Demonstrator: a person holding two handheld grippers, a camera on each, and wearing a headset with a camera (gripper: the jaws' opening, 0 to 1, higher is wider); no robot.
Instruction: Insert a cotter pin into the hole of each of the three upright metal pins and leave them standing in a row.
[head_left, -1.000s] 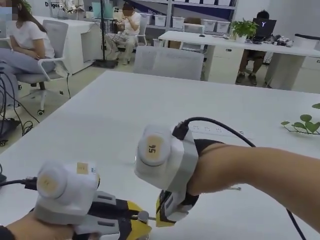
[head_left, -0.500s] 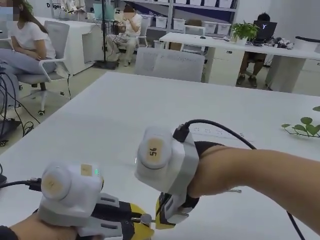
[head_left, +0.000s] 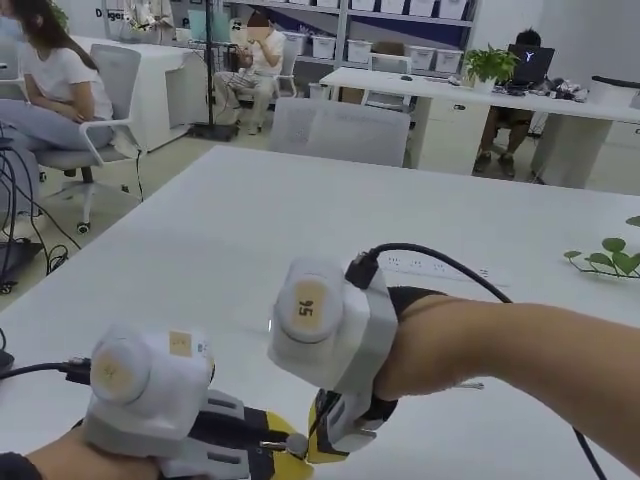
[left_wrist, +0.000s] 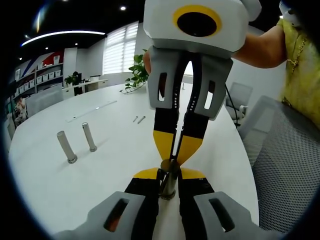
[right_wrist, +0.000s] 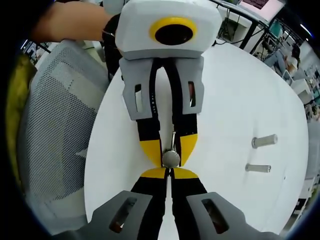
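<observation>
"What's over on the left?"

"Two spare metal pins (left_wrist: 66, 146), upright and close together on the surface (left_wrist: 120, 147). They're at about ten o'clock from the one being worked on. Further off, nearer twelve, a couple of loose cotter pins (left_wrist: 138, 119) lie flat."

"And the one in hand?"

"That metal pin (left_wrist: 168, 184) is upright at the near edge, and its foot seems to rest on the surface. The left tongs (left_wrist: 169, 176) are clamped on its shaft just under the head. It looks like solid steel, so stiff, heavy for its size and smooth enough to turn in the pads. A firm hold on the shaft seems right, since it leaves the top free. I can't make out the hole from here."

"And the right side?"

"The right tongs (left_wrist: 174, 150) come in from twelve o'clock, pinched together on a cotter pin (left_wrist: 176, 136). Its lower end is right at the pin's head. It's thin wire, so I'd guess light, springy and easily bent. It's best held close to the working end, so it doesn't flex or skate off the metal."
</observation>
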